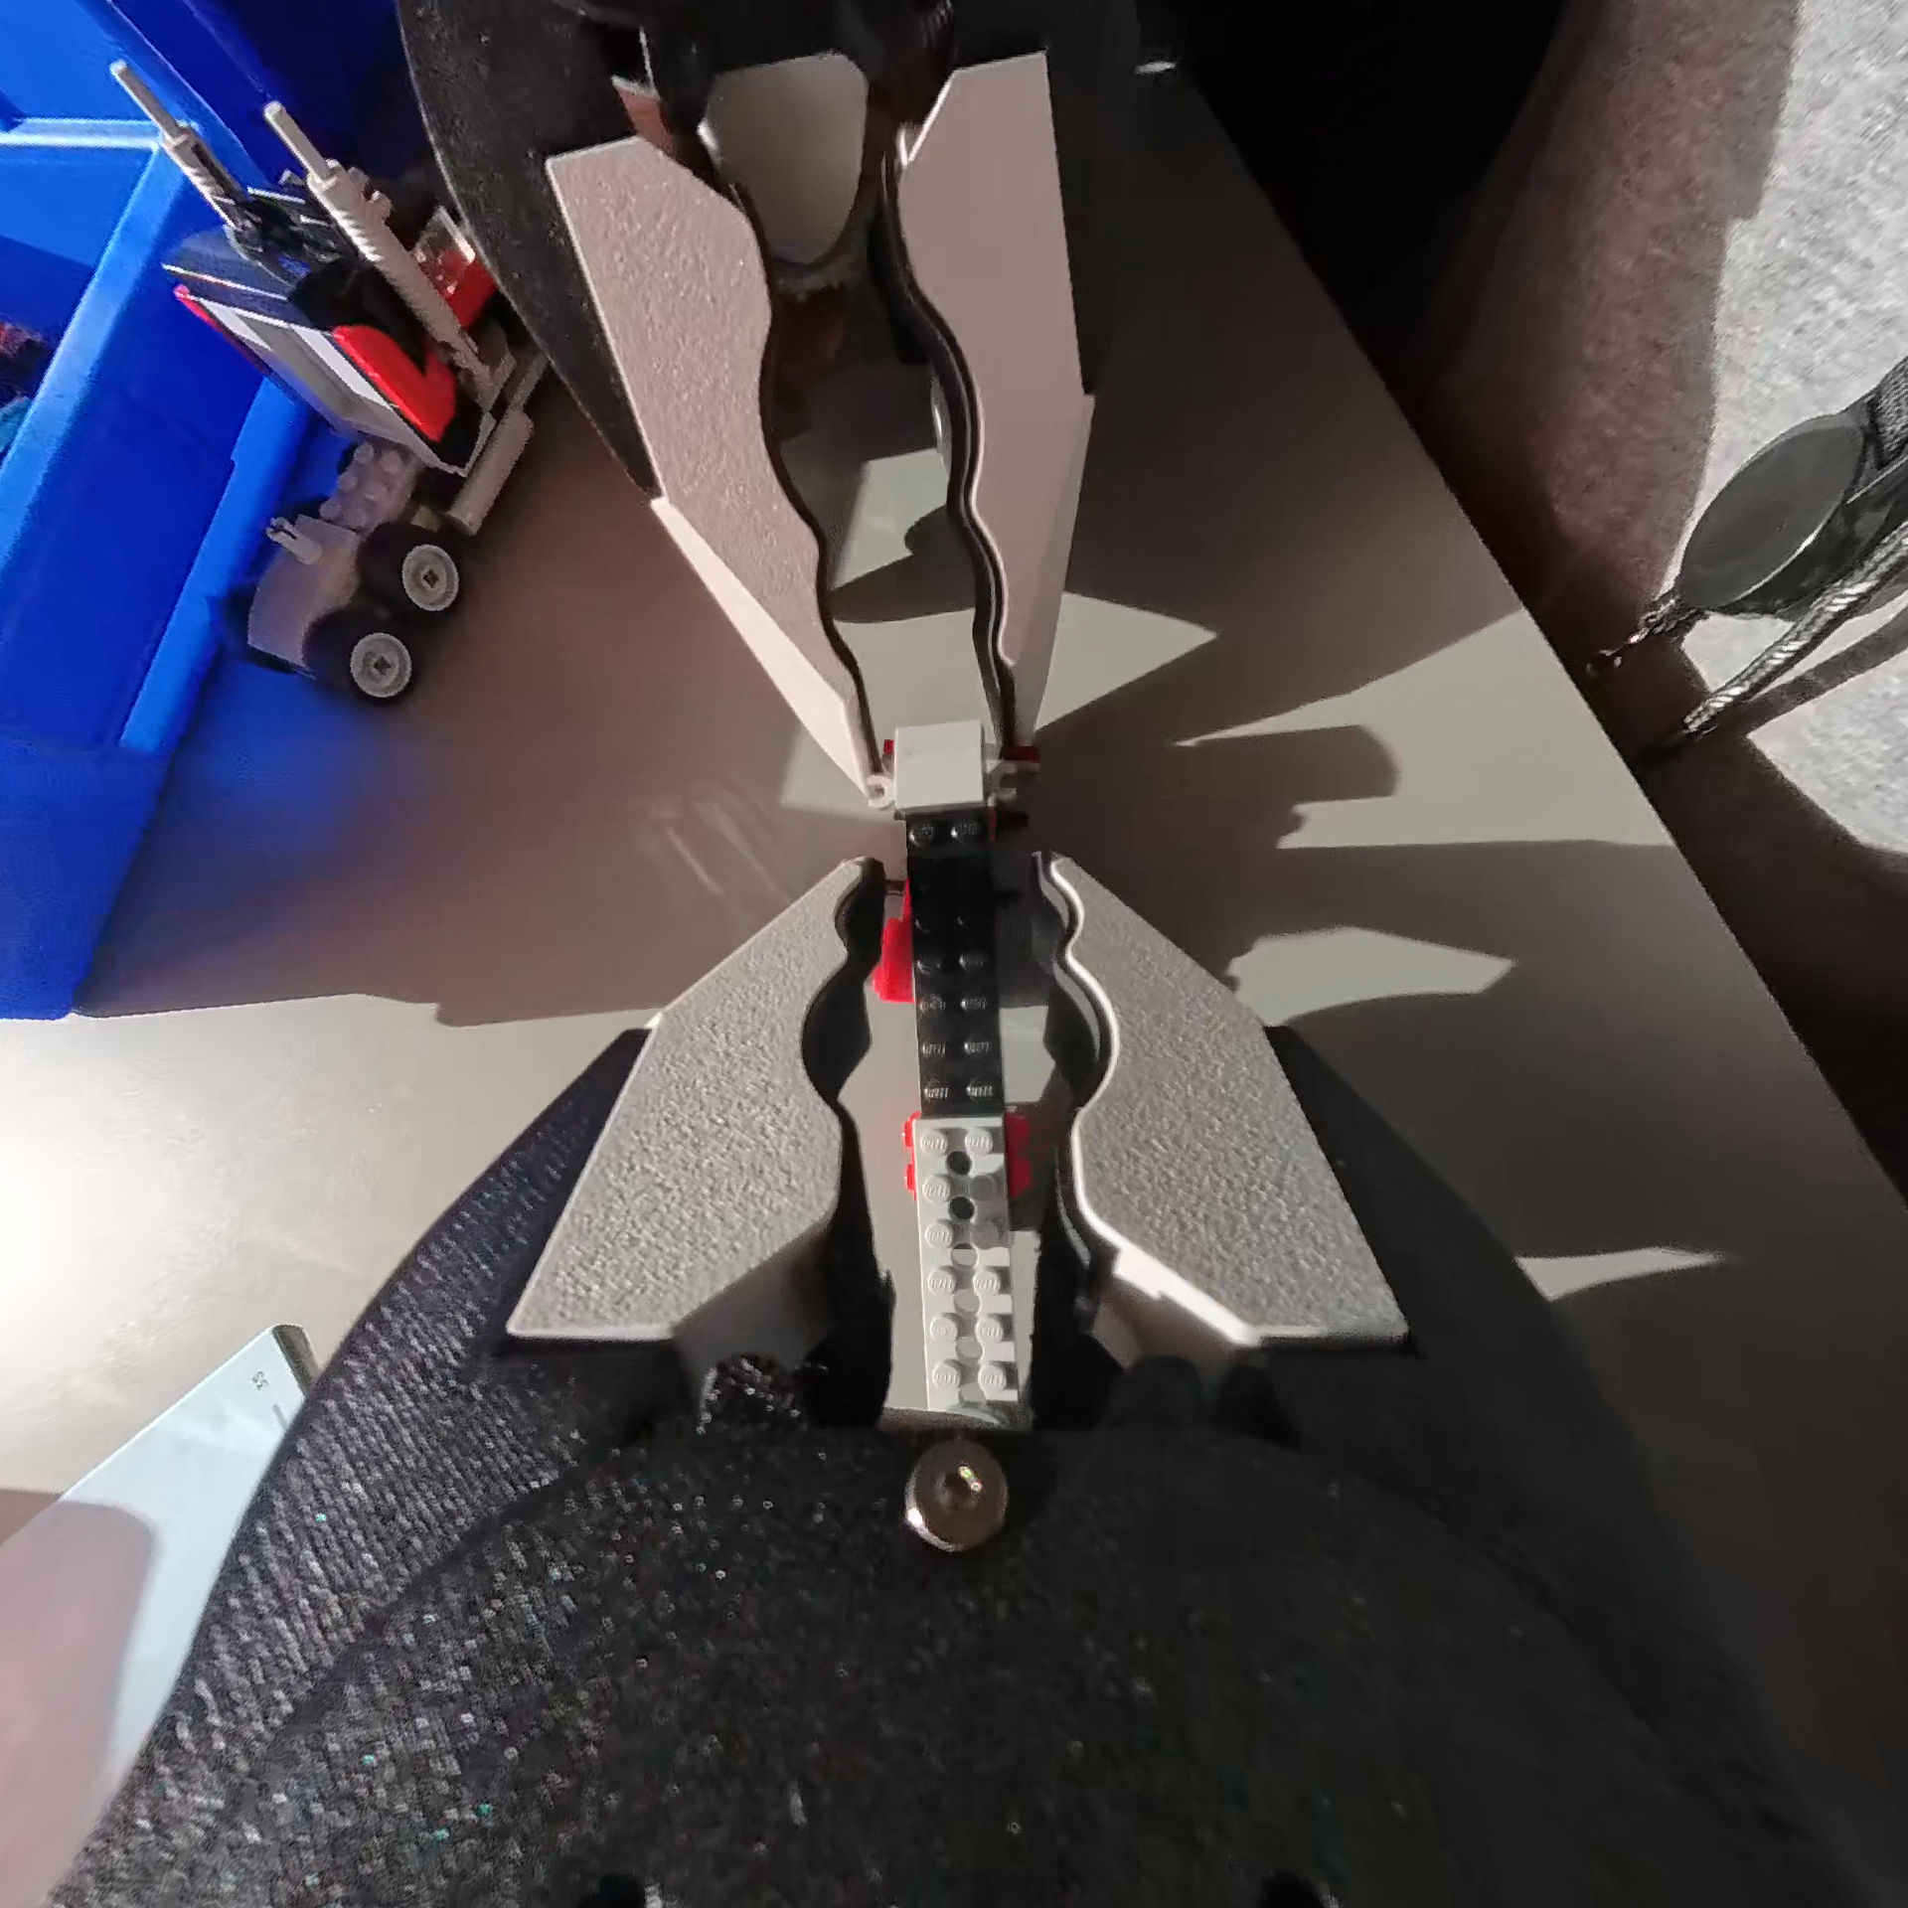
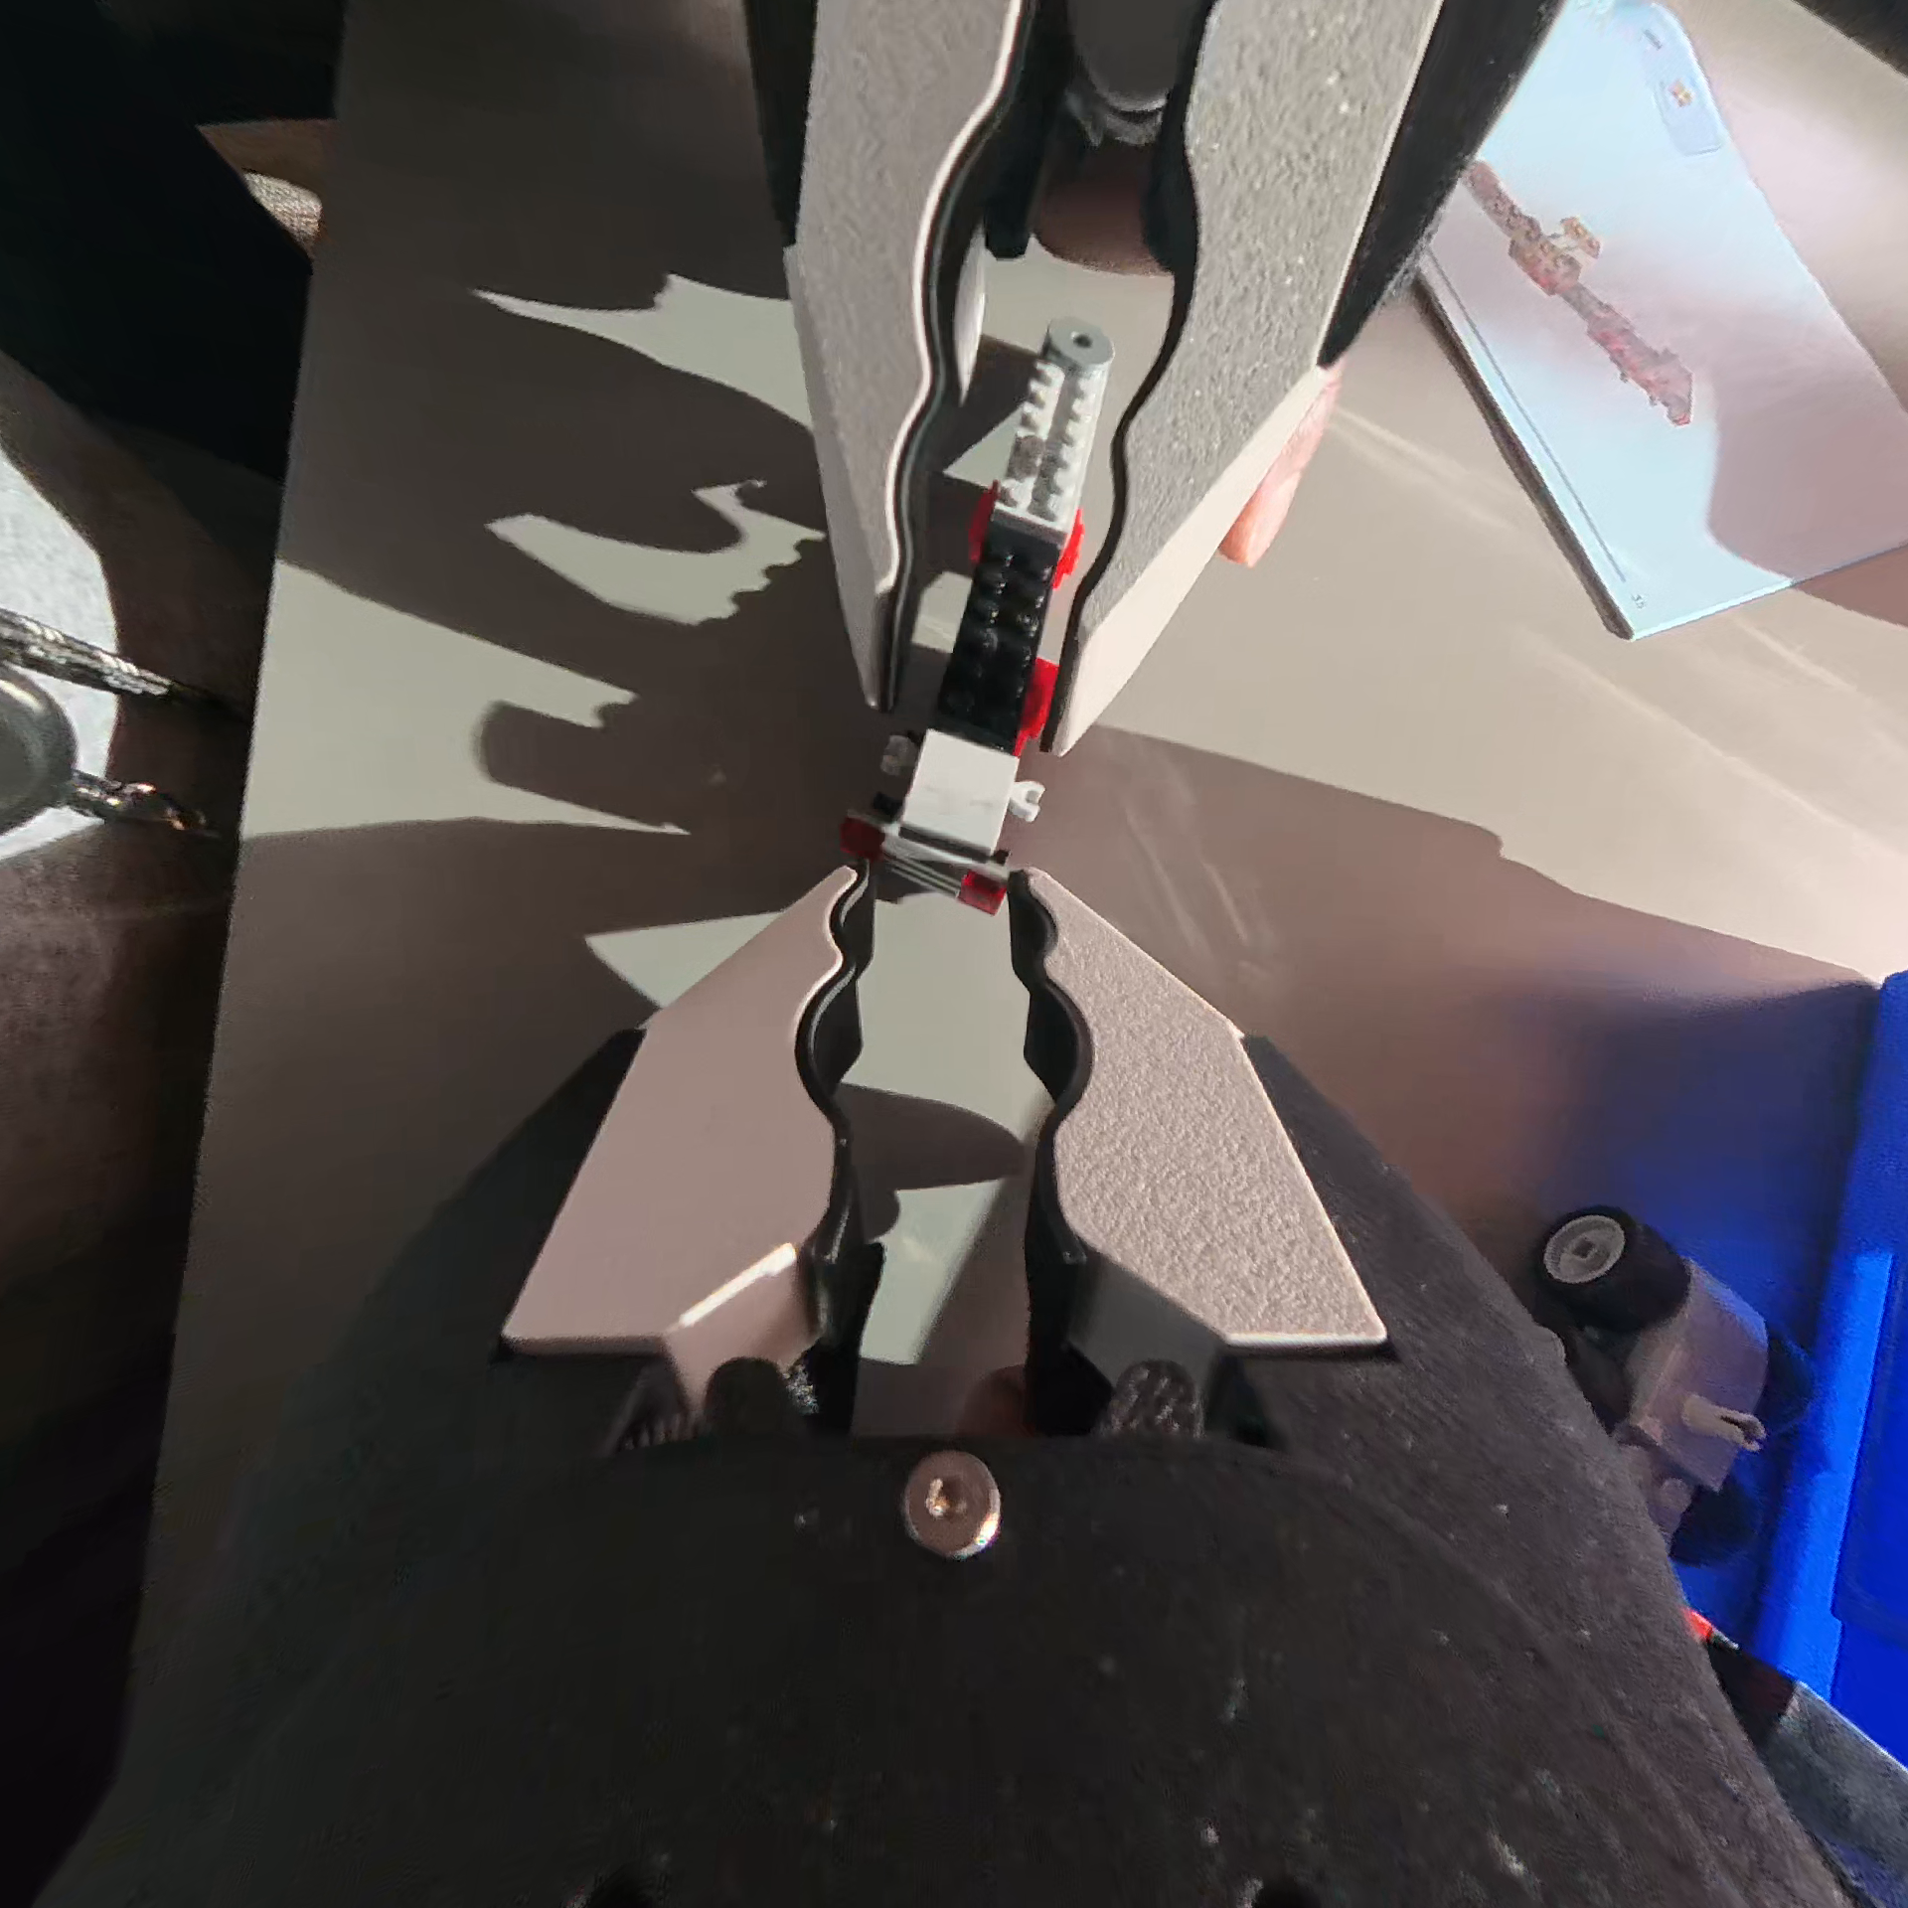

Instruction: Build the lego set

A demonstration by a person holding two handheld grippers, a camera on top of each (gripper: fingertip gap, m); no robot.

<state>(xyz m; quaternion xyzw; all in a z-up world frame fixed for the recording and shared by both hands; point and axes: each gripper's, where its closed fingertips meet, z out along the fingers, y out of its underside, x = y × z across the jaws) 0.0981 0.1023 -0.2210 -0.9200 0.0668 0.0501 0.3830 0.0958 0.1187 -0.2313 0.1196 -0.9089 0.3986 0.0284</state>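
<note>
Trouble, as I judged it, lay in the joint between my two grips. My left gripper (image 1: 958,878) was clamped along the lego strip (image 1: 955,1032), a long run of black and grey plates with small red pieces on its sides. The strip lay lengthwise in the slot between those jaws and was held off the table (image 1: 310,1136). My right gripper (image 2: 937,878) faced it head-on, its tips pinched on the white block (image 2: 960,790) at the strip's far end, just past the left fingertips. Had I pushed off-axis or twisted one wrist against the other, the thin strip could have bent and popped apart at the seam between black and grey. The red side pieces, touching the left pads, could also have sheared off. Squeezing unevenly on the white block might have cocked it on its studs instead of seating it. Sun and hard shadows fell across the tabletop under the jaws, and that made the small clips beside the block hard to read. Far to the left of my left jaws stood the built truck (image 1: 382,413) against a blue bin (image 1: 93,516). An instruction booklet (image 2: 1652,361) lay beyond the left gripper, to the right of my right jaws. Neither stood in the way. Only my own opposed fingertips crowded the block.
</note>
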